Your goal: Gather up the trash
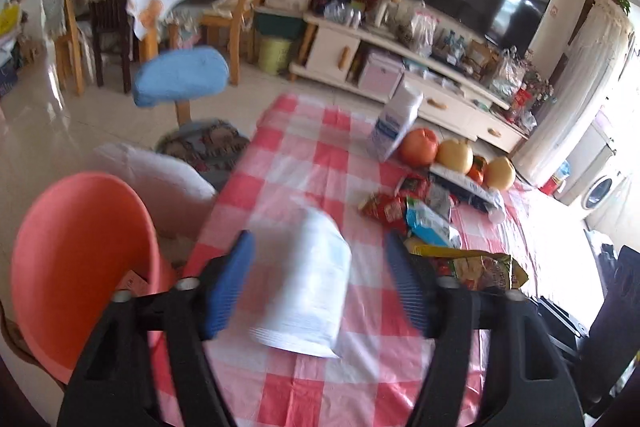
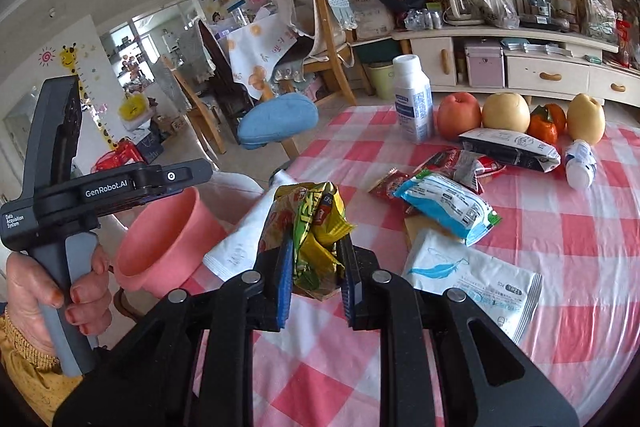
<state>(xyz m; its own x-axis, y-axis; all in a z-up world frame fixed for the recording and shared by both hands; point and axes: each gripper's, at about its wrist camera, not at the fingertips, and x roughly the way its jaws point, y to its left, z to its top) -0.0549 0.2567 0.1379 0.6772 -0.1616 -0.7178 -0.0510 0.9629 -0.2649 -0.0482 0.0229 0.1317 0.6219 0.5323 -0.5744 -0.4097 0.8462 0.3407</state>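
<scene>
My right gripper [image 2: 316,279] is shut on a crumpled yellow snack wrapper [image 2: 310,227], held above the table's left side near the pink bin [image 2: 168,239]. My left gripper [image 1: 320,267] is open, its blue pads either side of a blurred white packet [image 1: 308,291] without touching it. The pink bin [image 1: 80,267] stands just left of the table edge. The yellow wrapper [image 1: 480,267] shows right of the left gripper. More trash lies on the red checked table [image 2: 560,227]: a blue-white packet [image 2: 448,203], red wrappers [image 2: 460,163], a dark packet [image 2: 508,143], a white feather-print packet [image 2: 472,279].
A white bottle [image 2: 414,99], an apple [image 2: 458,115], pears [image 2: 506,113] and oranges [image 2: 544,125] stand at the table's far side. A small toppled bottle [image 2: 580,167] lies nearby. A blue-cushioned stool [image 2: 276,119] and chairs stand beyond the table.
</scene>
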